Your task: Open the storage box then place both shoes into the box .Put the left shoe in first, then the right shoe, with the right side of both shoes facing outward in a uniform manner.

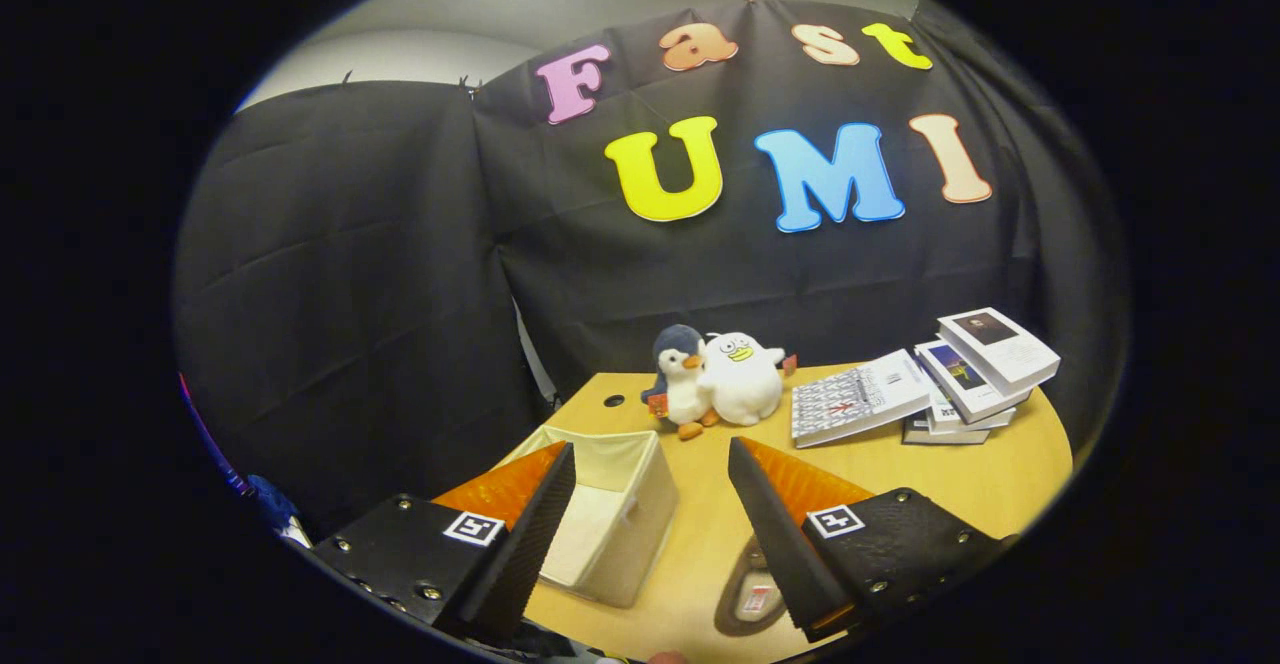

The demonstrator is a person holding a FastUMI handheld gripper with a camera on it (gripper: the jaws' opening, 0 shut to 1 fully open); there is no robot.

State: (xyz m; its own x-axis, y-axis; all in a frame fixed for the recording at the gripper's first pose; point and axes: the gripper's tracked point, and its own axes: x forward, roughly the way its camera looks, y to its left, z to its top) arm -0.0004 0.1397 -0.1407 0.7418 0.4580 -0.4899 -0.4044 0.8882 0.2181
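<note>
At the table's (940, 489) left edge the cream storage box (610, 514) sits open at the top, its inside showing no shoe. The gripper (652, 459) hovers above, fingers spread wide and holding nothing. Low between them, by the near edge, lies what looks like a shoe (750, 599). To lift it well, I would dip straight down and straddle its side. Plush toys (715, 379) and books (925, 389) line the far edge.

Camera rides the hand-held gripper (650, 504), looking down over the table (980, 484).
</note>
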